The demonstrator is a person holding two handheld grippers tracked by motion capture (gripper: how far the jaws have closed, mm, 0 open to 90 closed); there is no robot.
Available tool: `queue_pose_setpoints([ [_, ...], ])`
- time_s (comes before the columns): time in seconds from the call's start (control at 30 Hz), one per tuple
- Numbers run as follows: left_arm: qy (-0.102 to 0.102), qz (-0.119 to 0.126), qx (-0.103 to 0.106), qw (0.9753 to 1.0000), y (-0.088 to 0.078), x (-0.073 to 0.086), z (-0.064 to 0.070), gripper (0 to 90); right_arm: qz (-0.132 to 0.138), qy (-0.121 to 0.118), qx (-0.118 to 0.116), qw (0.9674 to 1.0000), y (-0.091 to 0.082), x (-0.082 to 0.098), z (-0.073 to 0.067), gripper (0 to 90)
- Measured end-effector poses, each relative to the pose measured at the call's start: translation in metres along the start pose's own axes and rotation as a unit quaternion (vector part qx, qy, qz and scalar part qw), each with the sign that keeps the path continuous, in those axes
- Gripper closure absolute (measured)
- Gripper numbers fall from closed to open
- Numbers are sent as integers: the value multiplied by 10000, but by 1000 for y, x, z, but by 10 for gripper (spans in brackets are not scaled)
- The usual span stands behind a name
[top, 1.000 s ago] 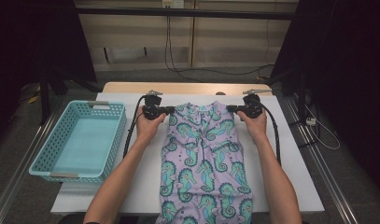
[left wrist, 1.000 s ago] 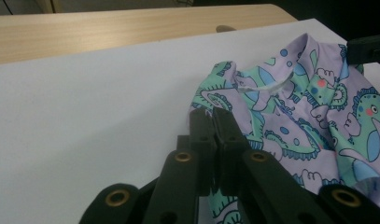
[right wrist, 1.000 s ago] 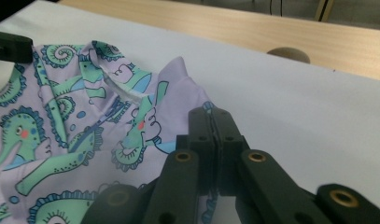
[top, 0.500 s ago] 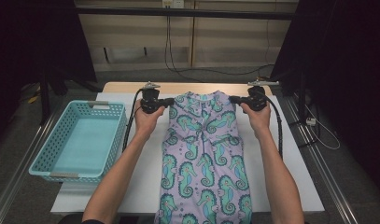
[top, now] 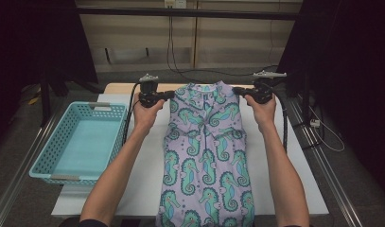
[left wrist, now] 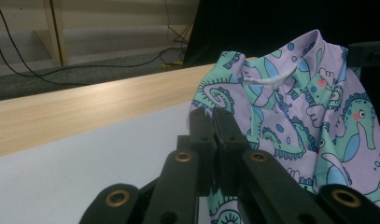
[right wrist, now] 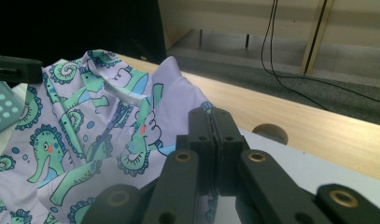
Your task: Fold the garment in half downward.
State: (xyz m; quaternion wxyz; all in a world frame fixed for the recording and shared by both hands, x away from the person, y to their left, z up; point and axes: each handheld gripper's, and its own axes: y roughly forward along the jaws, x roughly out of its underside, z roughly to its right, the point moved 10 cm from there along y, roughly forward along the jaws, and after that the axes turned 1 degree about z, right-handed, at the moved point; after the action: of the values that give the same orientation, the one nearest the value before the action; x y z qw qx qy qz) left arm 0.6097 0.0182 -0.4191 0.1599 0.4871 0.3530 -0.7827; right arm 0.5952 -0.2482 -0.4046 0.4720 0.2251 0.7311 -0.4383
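Note:
A lilac sleeveless garment [top: 204, 151] printed with teal seahorses lies lengthwise down the white table [top: 147, 179], its hem hanging over the near edge. My left gripper [top: 170, 96] is shut on its left shoulder, and my right gripper [top: 236, 91] is shut on its right shoulder. The collar end is lifted slightly at the far side of the table. In the left gripper view the closed jaws pinch the fabric edge [left wrist: 211, 116] of the garment [left wrist: 299, 107]. In the right gripper view the jaws clamp the garment [right wrist: 99, 126] at its shoulder [right wrist: 204, 109].
A light blue perforated basket [top: 76, 142] stands empty at the table's left. A wooden strip [top: 119, 88] runs along the table's far edge. Black cables [top: 284, 127] trail from both grippers. Dark curtains flank both sides.
Both grippers have carried the garment's shoulders away from the person toward the far edge, drawing the fabric out longer and flatter along the table.

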Motion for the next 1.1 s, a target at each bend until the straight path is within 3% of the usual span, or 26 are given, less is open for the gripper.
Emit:
queue_pose_setpoints([
  [0.3,57,140,132,9998,-11,-23,6,882,65,-79,35,9999,-4,-16,-1,886],
  [0.7,135,229,35,9996,-23,-43,4,883,282,-179,47,9994,-7,-41,-12,886],
  [1.1,114,400,-34,9991,-24,-69,6,883,450,-173,164,9987,-13,-67,-9,887],
])
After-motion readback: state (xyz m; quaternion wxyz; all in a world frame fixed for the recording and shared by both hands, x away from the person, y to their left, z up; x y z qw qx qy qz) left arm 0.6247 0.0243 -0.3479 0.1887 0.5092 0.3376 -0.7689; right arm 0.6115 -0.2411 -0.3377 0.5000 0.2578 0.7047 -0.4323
